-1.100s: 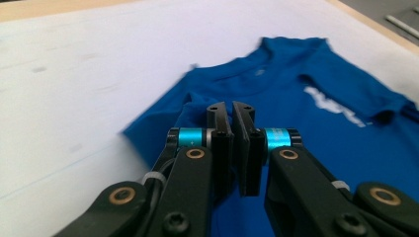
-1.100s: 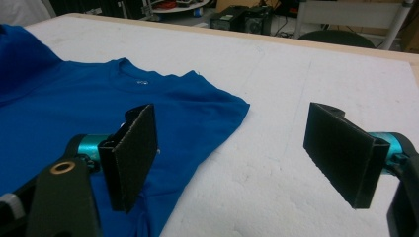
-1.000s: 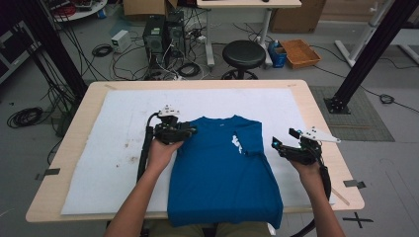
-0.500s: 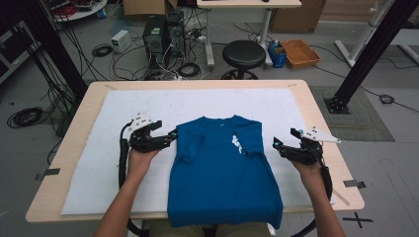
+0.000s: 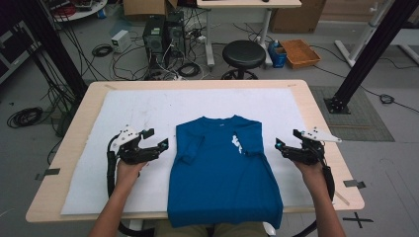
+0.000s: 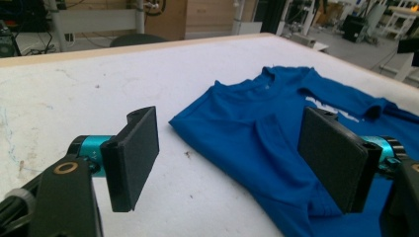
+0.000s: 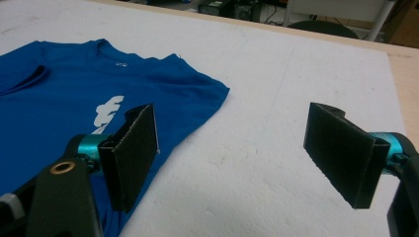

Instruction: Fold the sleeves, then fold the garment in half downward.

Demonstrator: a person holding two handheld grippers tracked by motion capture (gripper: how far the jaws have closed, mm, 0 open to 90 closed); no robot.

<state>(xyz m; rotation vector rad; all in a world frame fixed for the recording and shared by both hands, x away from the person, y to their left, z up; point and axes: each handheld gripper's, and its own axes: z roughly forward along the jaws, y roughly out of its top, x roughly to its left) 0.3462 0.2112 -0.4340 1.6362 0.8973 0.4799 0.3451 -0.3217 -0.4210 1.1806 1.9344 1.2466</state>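
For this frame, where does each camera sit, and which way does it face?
High view: above the person's side of the table, looking forward and down at the blue T-shirt; both forearms, left gripper, right gripper.
Left gripper view: rides the left gripper, looking between its open fingers at the shirt's folded sleeve side.
Right gripper view: rides the right gripper, looking across the white mat toward the far edge.
Shared: shirt and mat.

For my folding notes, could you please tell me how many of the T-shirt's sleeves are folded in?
2: the left sleeve lies folded over the blue T-shirt, and the right sleeve likewise.
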